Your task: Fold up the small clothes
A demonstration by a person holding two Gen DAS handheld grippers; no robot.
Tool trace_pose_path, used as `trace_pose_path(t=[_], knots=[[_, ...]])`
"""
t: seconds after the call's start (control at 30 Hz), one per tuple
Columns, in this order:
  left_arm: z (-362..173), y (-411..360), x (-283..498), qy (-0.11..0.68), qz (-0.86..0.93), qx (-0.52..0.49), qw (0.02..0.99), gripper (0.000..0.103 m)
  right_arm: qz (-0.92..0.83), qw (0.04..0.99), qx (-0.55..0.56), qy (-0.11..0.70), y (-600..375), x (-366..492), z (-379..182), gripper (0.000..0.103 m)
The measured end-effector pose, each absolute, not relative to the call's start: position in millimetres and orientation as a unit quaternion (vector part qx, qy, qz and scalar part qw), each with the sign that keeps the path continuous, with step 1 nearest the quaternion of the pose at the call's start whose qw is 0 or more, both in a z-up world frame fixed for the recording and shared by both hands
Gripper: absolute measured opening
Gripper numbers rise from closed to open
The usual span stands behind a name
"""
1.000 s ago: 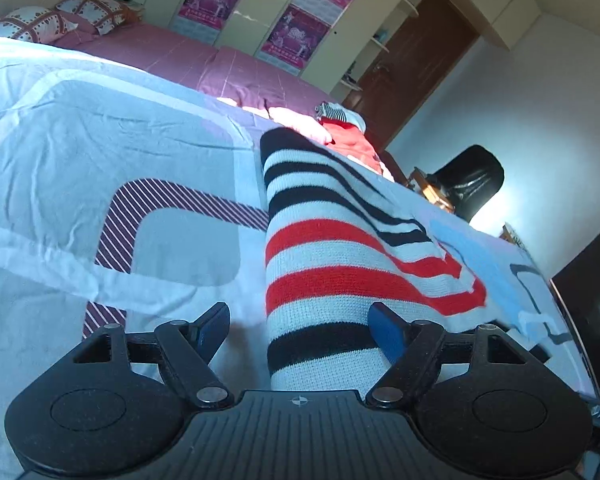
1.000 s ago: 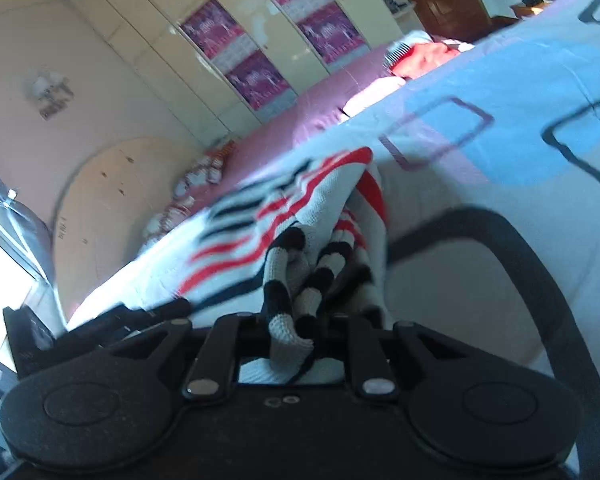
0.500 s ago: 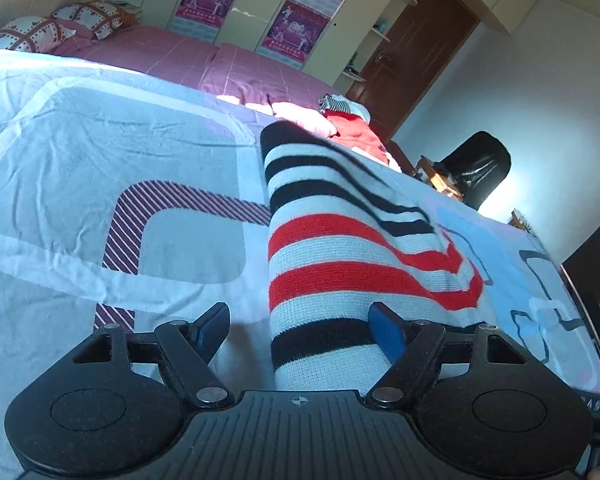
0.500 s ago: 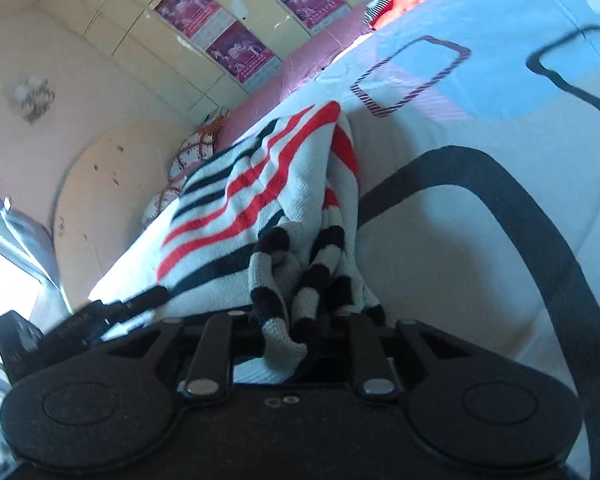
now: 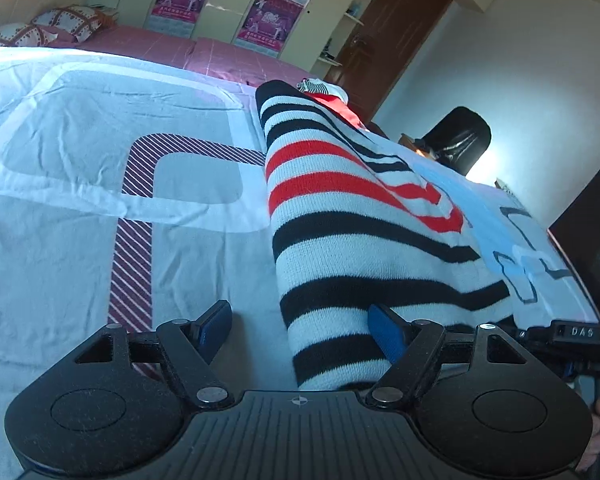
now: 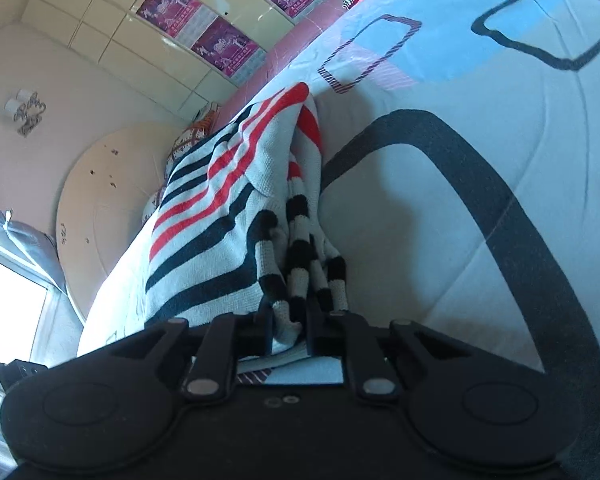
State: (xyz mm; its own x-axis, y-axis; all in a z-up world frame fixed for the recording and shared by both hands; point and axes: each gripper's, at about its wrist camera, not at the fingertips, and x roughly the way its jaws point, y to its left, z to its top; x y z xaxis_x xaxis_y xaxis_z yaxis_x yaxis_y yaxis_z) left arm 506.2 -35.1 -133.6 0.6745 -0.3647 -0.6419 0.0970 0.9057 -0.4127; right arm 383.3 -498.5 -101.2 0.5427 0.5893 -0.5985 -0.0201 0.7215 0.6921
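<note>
A striped sweater (image 5: 340,216) lies on the bed's quilt (image 5: 80,152), running from 6 toward 12 o'clock in the left wrist view. The left hand-held gripper (image 5: 300,320) is released, its jaws wide, the sweater's edge lying between them against the right pad. The right hand-held gripper (image 6: 288,320), its jaws having just been closing, is clenched on the sweater's bunched cuff (image 6: 296,264) at 6 o'clock.
</note>
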Motion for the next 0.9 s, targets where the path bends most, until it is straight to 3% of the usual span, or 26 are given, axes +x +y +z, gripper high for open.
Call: trace_pose_path(t=[0.13,0.4,0.53,0.6,0.67,0.9], knots=[[-116,-35,499,0.369,-0.120,-0.144,0.910,0.076,0.184,0.854,0.269,0.405,-501,377,-72,0.031],[-94,-45,543,0.327,-0.109,-0.167,0.924,0.076,0.209,0.911,0.145,0.325,-462,418,-41,0.033],[-111,-60,571,0.372,-0.095,-0.150,0.911,0.076,0.190,0.913,0.049,0.357,-436,435,-63,0.033],[-116,-57,572,0.374,-0.099,-0.167,0.907,0.076,0.193,0.919,0.015,0.344,-433,431,-68,0.038],[-114,-58,572,0.373,-0.099,-0.160,0.909,0.076,0.192,0.917,0.011,0.349,-436,432,-66,0.043],[-92,-66,587,0.348,-0.093,-0.123,0.925,0.076,0.191,0.932,0.033,0.307,-452,446,-46,0.038]])
